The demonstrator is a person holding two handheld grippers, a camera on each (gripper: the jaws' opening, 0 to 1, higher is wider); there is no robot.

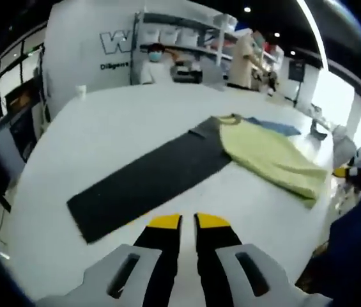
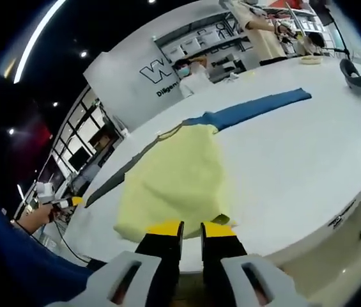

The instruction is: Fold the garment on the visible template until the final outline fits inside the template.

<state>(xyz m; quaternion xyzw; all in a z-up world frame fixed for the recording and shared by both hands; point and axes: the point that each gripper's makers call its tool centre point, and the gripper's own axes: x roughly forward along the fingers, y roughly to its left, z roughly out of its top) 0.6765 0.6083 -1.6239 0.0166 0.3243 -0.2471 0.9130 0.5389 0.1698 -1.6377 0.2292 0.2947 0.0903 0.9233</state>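
White tabletop (image 1: 103, 128) carries yellow garment (image 2: 174, 179), laid partly over dark template (image 1: 148, 176). Left gripper (image 1: 188, 222) and right gripper (image 2: 192, 228): fingers nearly pressed together, nothing pinched. Risk judged: hem bunched or dragged off template if grabbed unevenly.

From here I can read very little. On the white wall panel (image 1: 84, 51) behind the table, a large outlined "W" (image 1: 113, 42) starts a word that shelving cuts off. Under it runs a smaller dark line beginning "Dil" (image 1: 113, 65), the rest too blurred. The right gripper view shows the same "W" (image 2: 151, 71) and blurred line.
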